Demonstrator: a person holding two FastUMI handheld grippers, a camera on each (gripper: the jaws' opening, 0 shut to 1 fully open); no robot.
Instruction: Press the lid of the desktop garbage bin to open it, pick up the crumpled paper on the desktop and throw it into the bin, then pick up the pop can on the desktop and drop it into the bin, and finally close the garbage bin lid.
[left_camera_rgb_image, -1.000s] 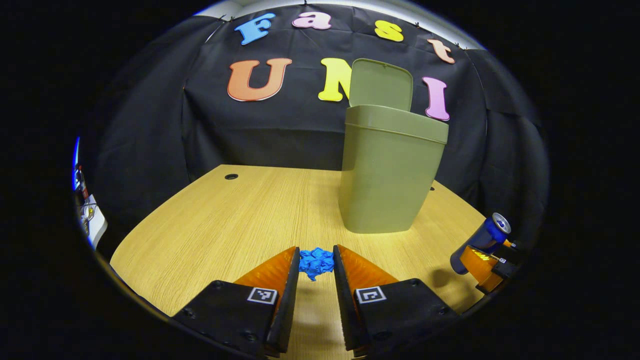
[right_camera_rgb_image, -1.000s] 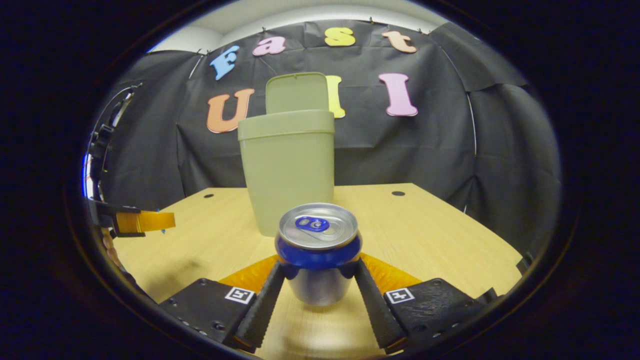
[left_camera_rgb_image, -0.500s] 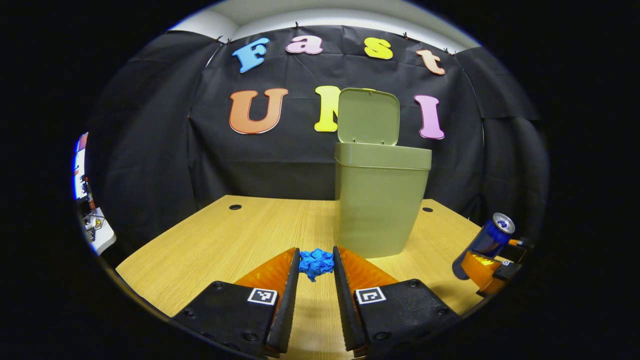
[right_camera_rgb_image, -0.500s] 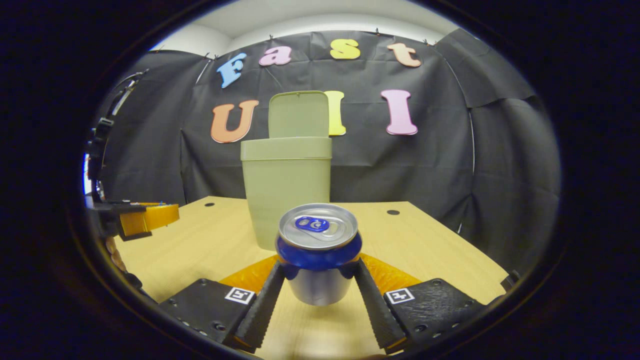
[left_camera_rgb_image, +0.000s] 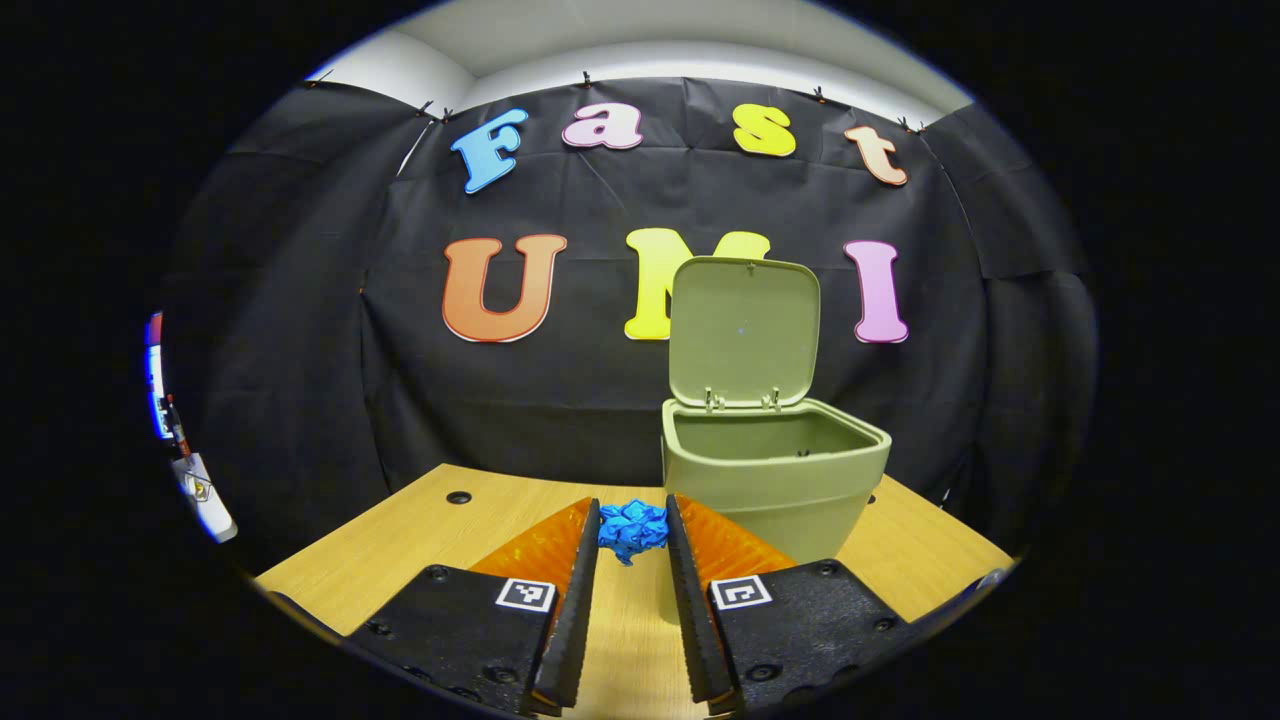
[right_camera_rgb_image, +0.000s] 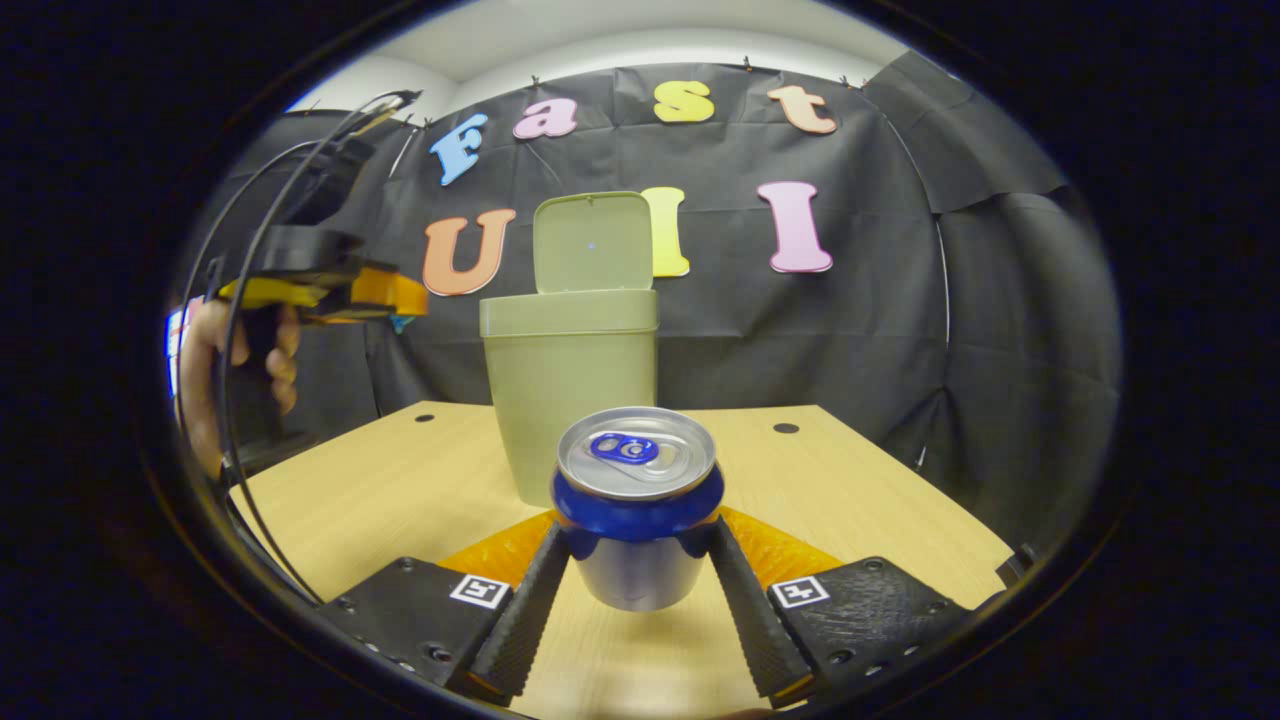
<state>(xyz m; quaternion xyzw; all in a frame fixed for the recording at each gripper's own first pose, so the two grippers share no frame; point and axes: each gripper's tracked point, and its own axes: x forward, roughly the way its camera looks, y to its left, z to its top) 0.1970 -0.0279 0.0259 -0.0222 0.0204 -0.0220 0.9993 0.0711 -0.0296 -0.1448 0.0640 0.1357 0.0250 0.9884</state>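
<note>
- Left hand-held gripper (left_camera_rgb_image: 632, 530) grasps crumpled paper (left_camera_rgb_image: 632, 527), raised just short of the open bin (left_camera_rgb_image: 775, 470).
- Right hand-held gripper (right_camera_rgb_image: 636, 560) grips the upright can (right_camera_rgb_image: 637, 500), lower, farther back.

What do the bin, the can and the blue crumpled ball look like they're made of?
Bin: likely moulded plastic, matte olive, smooth walls, hinged lid.
Can: metal, probably aluminium, with a shiny silver top, a pull tab and a glossy blue band.
Crumpled ball: looks like paper, matte blue, sharply creased, though thin plastic can't be ruled out.
</note>
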